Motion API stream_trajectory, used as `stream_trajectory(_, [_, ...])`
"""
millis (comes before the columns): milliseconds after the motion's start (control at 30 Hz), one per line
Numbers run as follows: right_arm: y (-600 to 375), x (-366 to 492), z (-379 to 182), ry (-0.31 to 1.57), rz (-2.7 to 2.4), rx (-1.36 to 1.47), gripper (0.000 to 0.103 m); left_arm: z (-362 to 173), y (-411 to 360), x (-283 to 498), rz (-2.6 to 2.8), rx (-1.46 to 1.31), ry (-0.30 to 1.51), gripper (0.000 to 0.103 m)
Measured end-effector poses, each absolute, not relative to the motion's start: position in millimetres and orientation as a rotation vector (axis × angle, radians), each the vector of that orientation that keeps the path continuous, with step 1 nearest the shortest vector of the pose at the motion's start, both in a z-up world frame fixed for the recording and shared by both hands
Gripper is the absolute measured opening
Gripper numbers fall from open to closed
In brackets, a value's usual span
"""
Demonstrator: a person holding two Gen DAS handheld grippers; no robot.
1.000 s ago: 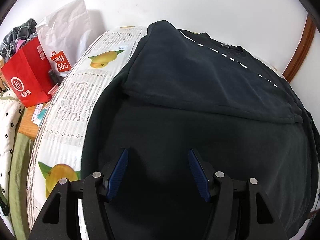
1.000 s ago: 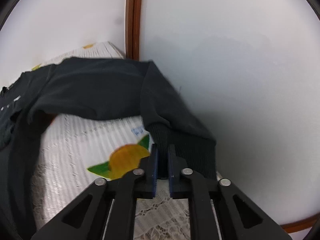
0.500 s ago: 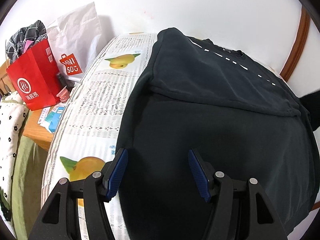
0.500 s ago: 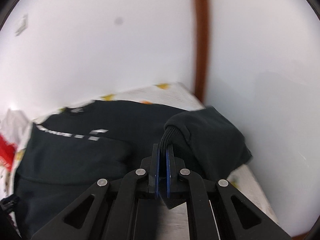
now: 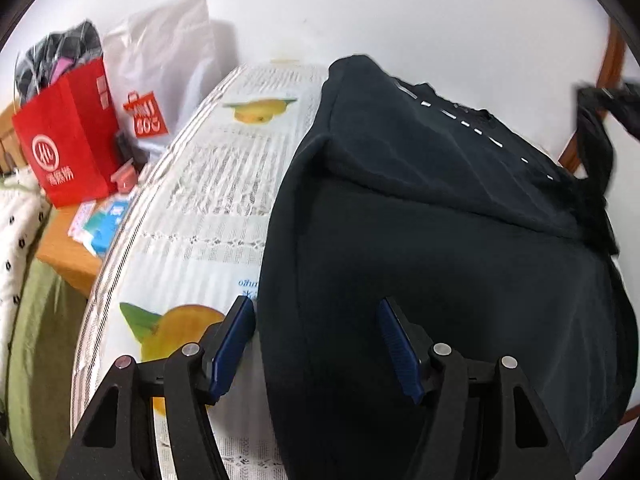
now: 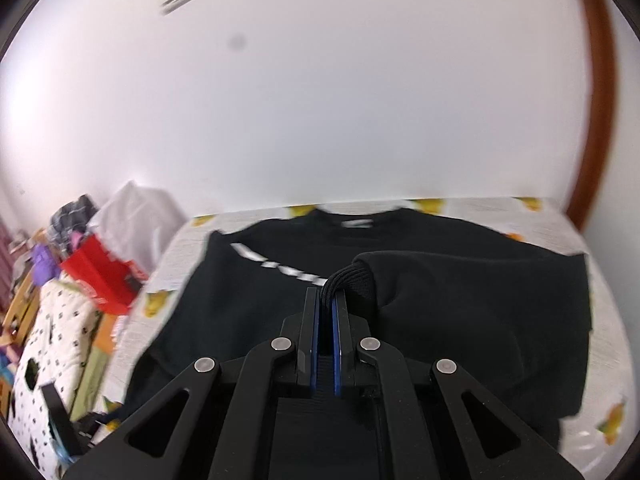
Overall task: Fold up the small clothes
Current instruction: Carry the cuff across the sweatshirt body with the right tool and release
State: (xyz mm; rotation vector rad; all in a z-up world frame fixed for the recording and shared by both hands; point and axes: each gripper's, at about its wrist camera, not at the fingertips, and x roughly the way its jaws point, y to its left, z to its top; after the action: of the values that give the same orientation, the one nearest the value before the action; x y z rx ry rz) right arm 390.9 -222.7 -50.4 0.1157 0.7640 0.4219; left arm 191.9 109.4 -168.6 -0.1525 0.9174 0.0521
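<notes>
Black sweatshirt (image 5: pixel 440 240) with white dashes, fruit-printed white cloth (image 5: pixel 208 200).

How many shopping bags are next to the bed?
2. The red bag stands on the low wooden table left of the bed, and the white bag leans against the wall right behind it. More could be hidden behind them.

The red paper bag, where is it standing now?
In the left wrist view, the red paper bag stands far left, beside the table, in front of the white bag.
</notes>
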Motion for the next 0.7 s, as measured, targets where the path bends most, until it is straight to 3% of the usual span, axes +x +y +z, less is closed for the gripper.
stream_trajectory(367, [-115,413,-88,0.791,0.637,0.101,0.006,-171,99,190,0.043,-0.099,0.917,0.07])
stream_trajectory(467, [-114,416,-97,0.822,0.648,0.117,0.011,-169,101,190,0.038,-0.109,0.921,0.07])
stream_trajectory(600, [-146,404,-95,0.789,0.596,0.101,0.029,-164,106,194,0.017,-0.167,0.929,0.069])
stream_trajectory(700, [-185,388,-98,0.771,0.52,0.065,0.032,-153,106,200,0.006,-0.173,0.912,0.069])
